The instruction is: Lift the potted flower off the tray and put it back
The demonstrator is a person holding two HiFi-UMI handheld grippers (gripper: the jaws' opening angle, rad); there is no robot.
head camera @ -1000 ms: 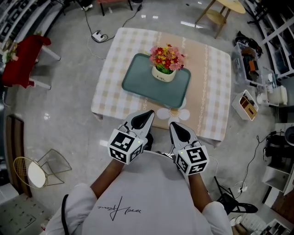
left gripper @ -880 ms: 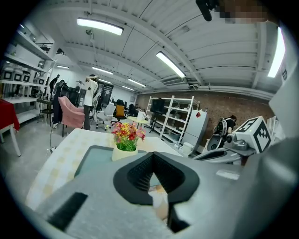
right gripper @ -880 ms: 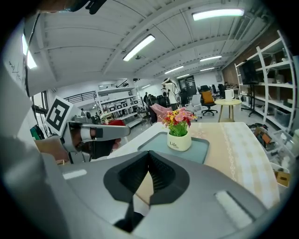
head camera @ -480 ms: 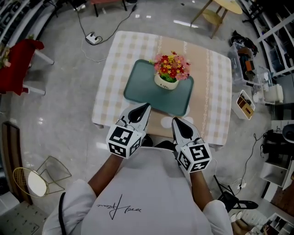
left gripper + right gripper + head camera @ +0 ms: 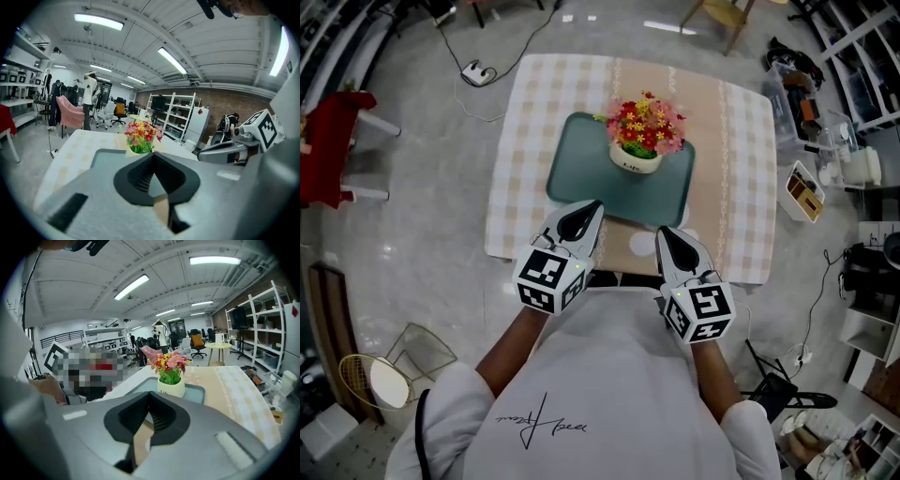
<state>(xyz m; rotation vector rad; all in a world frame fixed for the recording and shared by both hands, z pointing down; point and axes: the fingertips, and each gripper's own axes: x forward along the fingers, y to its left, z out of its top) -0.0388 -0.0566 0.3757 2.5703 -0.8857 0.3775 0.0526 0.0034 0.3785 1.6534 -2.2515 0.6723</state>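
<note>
A white pot of red, pink and yellow flowers (image 5: 640,139) stands upright toward the far right of a teal tray (image 5: 581,183) on the checked tablecloth. It also shows ahead in the left gripper view (image 5: 141,137) and the right gripper view (image 5: 170,373). My left gripper (image 5: 589,210) hovers shut and empty over the tray's near left corner. My right gripper (image 5: 663,236) is shut and empty too, just short of the tray's near edge. In each gripper view the jaws (image 5: 153,155) (image 5: 149,395) meet with nothing between them.
The square table (image 5: 520,122) stands on a grey floor. A red-draped stand (image 5: 326,141) is at the left, a power strip (image 5: 472,71) lies beyond the table, and boxes and shelves (image 5: 811,202) crowd the right. A wire chair (image 5: 389,370) sits at the lower left.
Both grippers have moved forward toward the tray and now reach its near edge. The pot and tray have not moved on the table.
</note>
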